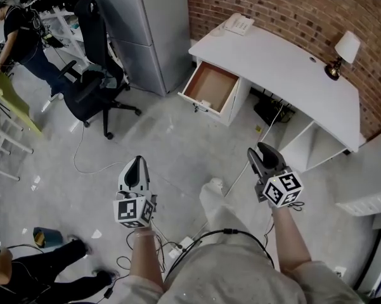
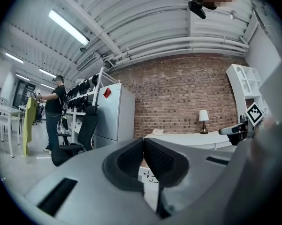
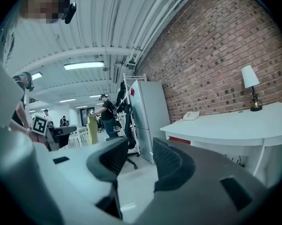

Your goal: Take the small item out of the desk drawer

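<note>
The white desk stands against the brick wall, with its drawer pulled open and a brown bottom showing. I cannot make out a small item inside it from here. Both grippers are held over the floor, well short of the desk. My left gripper is shut, its pads touching with nothing between them. My right gripper is open, a clear gap between its pads and nothing in it. The desk top shows to the right in the right gripper view.
A telephone and a lamp sit on the desk. A grey cabinet stands left of the drawer, with a black office chair beside it. Cables lie at my feet. People stand at the far left and lower left.
</note>
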Tool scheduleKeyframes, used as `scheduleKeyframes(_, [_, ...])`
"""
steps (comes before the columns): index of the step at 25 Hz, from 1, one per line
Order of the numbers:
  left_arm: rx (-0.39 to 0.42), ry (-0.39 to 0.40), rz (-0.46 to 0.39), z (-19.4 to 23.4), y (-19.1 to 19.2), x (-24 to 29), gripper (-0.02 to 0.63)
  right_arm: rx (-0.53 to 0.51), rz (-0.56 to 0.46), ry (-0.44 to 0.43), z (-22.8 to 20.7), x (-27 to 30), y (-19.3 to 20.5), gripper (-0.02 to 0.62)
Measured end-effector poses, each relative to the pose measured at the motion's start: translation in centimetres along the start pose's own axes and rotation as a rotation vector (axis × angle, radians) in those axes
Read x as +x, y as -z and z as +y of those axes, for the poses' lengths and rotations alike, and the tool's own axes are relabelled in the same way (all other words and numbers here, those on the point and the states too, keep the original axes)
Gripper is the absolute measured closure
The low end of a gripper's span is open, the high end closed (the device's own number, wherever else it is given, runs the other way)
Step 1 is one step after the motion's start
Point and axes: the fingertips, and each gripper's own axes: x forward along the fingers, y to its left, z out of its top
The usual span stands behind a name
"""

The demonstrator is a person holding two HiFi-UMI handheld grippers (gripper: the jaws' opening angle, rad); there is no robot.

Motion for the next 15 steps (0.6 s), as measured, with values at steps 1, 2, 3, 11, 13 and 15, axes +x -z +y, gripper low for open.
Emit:
scheduleKeyframes(1, [-0.001,-0.004,-0.002,0.4,0.1,0.7,0.601,0.0,0.0,-0.004,-0.3,0.9,0.0,0.422])
scheduleKeyframes(2, [-0.001,-0.009,-0.003,0.7,0.2,1.5,0.601,0.003,0.0,-0.007,-0.7,1.8,0.0,0.419])
scheduleKeyframes(3, [-0.001,-0.013,-0.003,1.0,0.3,2.4,0.601,0.009,0.0,-0.01,-1.2,2.8,0.1,0.413])
scheduleKeyframes(11, [0.003,-0.039,-0.005,3.3,0.6,10.9,0.601,0.027,0.04,-0.051,-5.3,11.7,0.3,0.403])
scheduleKeyframes(13, [0.004,-0.04,0.001,3.6,0.7,13.4,0.601,0.031,0.058,-0.061,-6.4,13.7,0.2,0.403])
scheduleKeyframes(15, [0.0,-0.043,0.004,4.0,0.8,15.8,0.601,0.032,0.08,-0.072,-7.3,15.9,0.3,0.403])
